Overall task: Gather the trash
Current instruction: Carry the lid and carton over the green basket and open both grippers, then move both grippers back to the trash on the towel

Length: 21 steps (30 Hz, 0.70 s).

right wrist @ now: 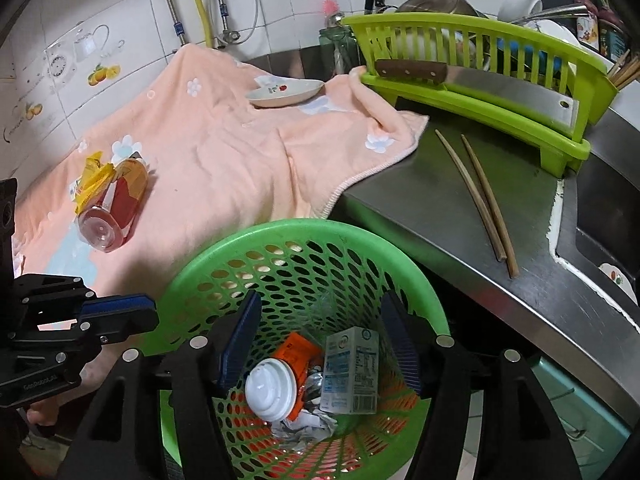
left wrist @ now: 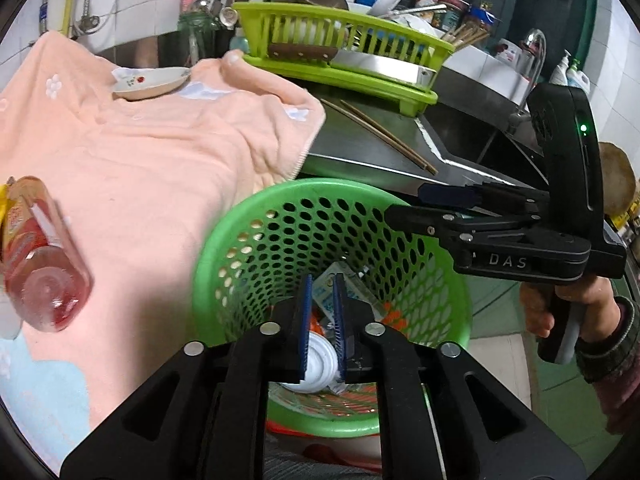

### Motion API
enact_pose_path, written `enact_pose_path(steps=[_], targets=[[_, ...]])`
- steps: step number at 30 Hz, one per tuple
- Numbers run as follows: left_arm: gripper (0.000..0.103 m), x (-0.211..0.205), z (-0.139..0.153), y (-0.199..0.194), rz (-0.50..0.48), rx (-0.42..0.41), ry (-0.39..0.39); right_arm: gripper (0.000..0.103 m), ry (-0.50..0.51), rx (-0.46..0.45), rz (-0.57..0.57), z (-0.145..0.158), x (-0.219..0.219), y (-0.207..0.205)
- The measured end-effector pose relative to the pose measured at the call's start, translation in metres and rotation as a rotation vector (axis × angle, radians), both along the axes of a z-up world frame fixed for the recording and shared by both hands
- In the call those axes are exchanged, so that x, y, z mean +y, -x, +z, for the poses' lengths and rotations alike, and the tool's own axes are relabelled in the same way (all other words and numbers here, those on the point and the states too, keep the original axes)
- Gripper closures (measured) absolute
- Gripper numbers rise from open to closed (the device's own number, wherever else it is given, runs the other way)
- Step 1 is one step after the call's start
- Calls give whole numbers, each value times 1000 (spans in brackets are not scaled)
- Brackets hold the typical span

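Observation:
A green perforated trash basket (right wrist: 224, 252) stands against the counter and holds a white-lidded cup (right wrist: 268, 390), a milk carton (right wrist: 352, 372), an orange wrapper (right wrist: 298, 350) and crumpled foil. My right gripper (right wrist: 320, 344) is open and empty above the basket's mouth. My left gripper (left wrist: 322, 316) hovers over the basket (left wrist: 256, 216) with its jaws nearly together and nothing between them; it also shows at the left of the right wrist view (right wrist: 120, 312). A red plastic bottle (right wrist: 116, 208) with a yellow wrapper (right wrist: 90, 184) lies on the pink towel (right wrist: 224, 160); it also shows in the left wrist view (left wrist: 40, 256).
A small dish (right wrist: 284, 92) sits on the towel's far side. Two chopsticks (right wrist: 480, 196) lie on the steel counter (right wrist: 420, 208). A green dish rack (right wrist: 480, 80) with a cleaver (right wrist: 480, 84) and dishes stands behind. A sink (right wrist: 600, 220) is at the right.

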<state>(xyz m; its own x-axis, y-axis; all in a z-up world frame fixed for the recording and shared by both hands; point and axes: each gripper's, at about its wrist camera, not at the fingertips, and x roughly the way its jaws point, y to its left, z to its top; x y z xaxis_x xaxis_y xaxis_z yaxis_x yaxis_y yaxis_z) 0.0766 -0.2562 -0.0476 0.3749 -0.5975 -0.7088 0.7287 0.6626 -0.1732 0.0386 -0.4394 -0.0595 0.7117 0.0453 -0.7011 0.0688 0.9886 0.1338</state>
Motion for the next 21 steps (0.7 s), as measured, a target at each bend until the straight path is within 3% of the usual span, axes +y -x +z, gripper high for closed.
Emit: enact_pose_path(steps=[10, 21], targets=[[65, 61, 32, -15, 161, -64, 50, 35, -5, -5, 108, 11, 45, -23], [54, 159, 52, -48, 402, -104, 84, 30, -18, -26, 297, 37, 128, -67]])
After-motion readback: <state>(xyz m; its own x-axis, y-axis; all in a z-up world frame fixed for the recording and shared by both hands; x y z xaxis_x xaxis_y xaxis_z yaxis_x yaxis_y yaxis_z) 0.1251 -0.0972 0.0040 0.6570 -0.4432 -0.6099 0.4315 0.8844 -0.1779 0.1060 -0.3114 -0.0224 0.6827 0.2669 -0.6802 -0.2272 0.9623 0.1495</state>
